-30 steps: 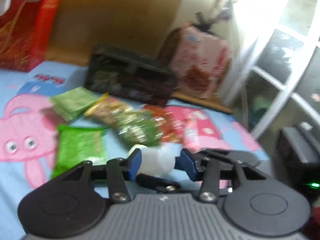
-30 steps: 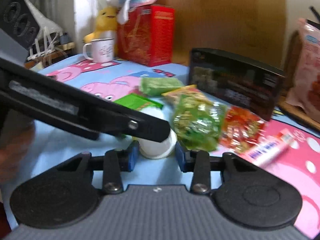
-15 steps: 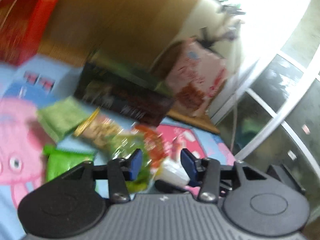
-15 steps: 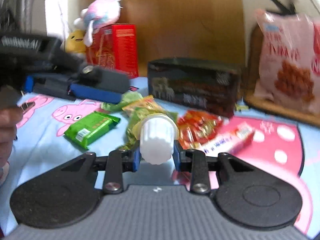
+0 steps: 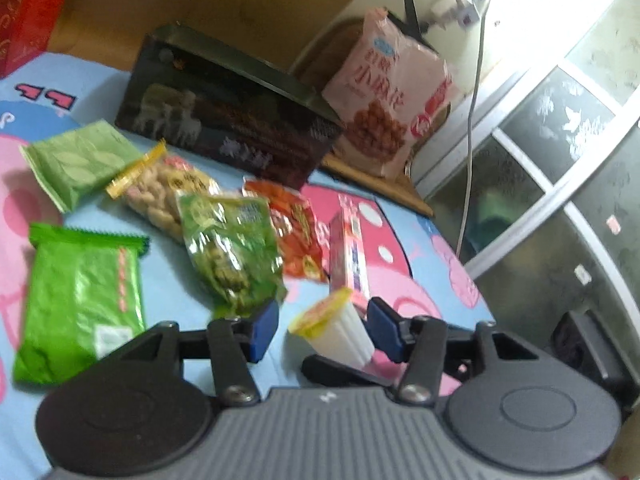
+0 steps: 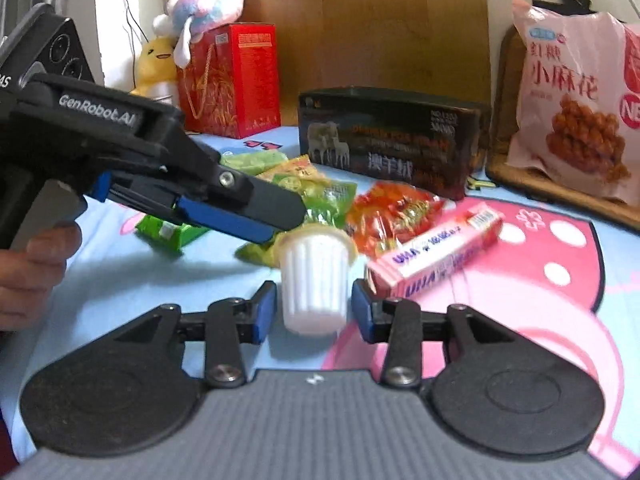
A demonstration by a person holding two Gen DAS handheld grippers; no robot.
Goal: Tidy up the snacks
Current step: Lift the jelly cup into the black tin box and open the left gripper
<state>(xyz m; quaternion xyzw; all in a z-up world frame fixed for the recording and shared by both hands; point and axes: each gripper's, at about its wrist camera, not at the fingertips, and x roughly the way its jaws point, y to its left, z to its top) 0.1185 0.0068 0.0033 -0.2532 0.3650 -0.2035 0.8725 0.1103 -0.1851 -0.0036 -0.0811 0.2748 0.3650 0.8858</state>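
A white ribbed jelly cup [image 6: 314, 280] with a yellow-rimmed lid stands between the fingers of my right gripper [image 6: 313, 316]. The jaws are opening, and a gap shows on each side of the cup. My left gripper [image 6: 276, 220] reaches in from the left, its tips just over the cup's lid. In the left wrist view the cup [image 5: 340, 332] lies between the opening jaws of the left gripper [image 5: 322, 332], close to the right pad and apart from the left one. Whether the cup rests on the cloth I cannot tell.
Loose snacks lie behind the cup: a green packet [image 5: 80, 304], a pale green packet [image 5: 80, 160], peanuts [image 5: 168, 196], a green pea bag [image 5: 236, 248], a red packet [image 5: 296, 232] and a pink box [image 5: 350, 248]. Further back are a dark box [image 5: 224, 128], a big pink bag [image 5: 388, 100] and a red box [image 6: 236, 80]. The table's edge [image 5: 460, 264] is to the right.
The right gripper's pads pressed on the cup half a second ago and now stand apart from it. The left gripper swung right towards the cup and its jaws widened around it.
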